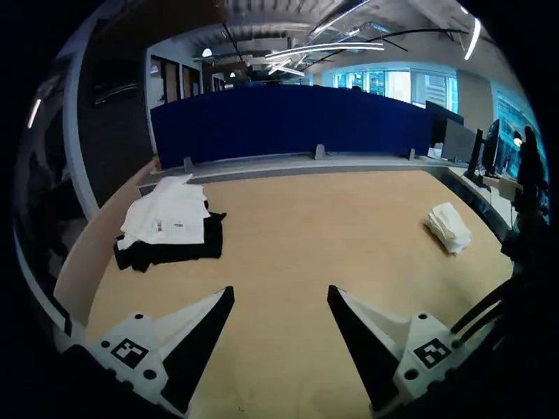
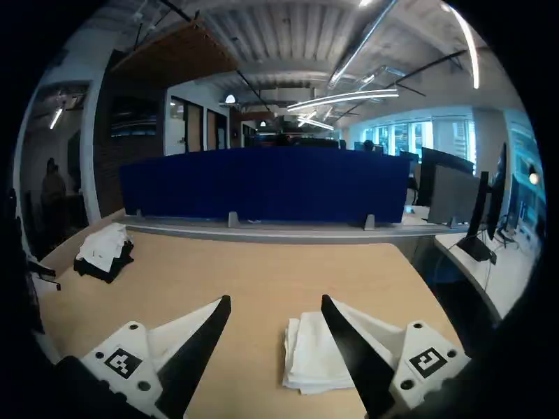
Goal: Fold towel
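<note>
The left tool (image 1: pixel 279 290) hung spread above the bare tabletop (image 1: pixel 293 230), gripping nothing. The right tool (image 2: pixel 274 299) was spread too, one finger overlapping the folded white towel (image 2: pixel 307 356). A white-and-black cloth pile (image 1: pixel 168 227) lay well apart.

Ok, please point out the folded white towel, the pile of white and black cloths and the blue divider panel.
folded white towel (image 2: pixel 307 353), right gripper view, its top layer.
pile of white and black cloths (image 1: pixel 168 213), left gripper view, the white top cloth.
blue divider panel (image 1: pixel 293 126), left gripper view, middle of its face.
</note>
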`<control>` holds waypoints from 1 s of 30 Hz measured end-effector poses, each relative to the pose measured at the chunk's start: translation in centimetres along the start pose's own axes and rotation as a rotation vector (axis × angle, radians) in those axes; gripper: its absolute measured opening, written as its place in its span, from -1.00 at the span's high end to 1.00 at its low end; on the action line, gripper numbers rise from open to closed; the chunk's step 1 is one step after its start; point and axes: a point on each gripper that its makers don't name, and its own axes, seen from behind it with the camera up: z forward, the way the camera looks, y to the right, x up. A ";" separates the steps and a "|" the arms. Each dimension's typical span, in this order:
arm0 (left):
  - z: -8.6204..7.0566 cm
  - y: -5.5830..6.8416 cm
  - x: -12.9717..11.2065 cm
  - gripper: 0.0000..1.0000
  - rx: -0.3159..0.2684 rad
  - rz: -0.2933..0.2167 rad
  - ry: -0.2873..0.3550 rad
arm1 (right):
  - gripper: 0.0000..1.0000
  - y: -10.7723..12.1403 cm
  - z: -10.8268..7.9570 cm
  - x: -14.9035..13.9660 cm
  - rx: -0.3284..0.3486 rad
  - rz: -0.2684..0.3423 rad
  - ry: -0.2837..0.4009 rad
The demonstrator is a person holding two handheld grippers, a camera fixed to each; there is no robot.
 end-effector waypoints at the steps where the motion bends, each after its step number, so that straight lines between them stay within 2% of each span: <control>1: 0.1 -0.2 0.5 -0.99 0.005 -0.003 0.017 | -1.00 -0.1 -0.1 0.1 -0.002 0.000 0.003; 9: 0.2 -2.1 4.9 -0.99 0.075 -0.031 0.169 | -1.00 -1.1 -0.8 0.8 -0.016 0.005 0.014; 18: -0.5 -2.4 10.1 -0.99 0.082 -0.047 0.364 | -1.00 -2.8 -1.5 1.1 -0.006 -0.004 0.014; 30: -0.3 -2.6 11.6 -0.99 0.084 -0.040 0.416 | -1.00 -2.8 -2.2 2.1 -0.035 -0.018 0.010</control>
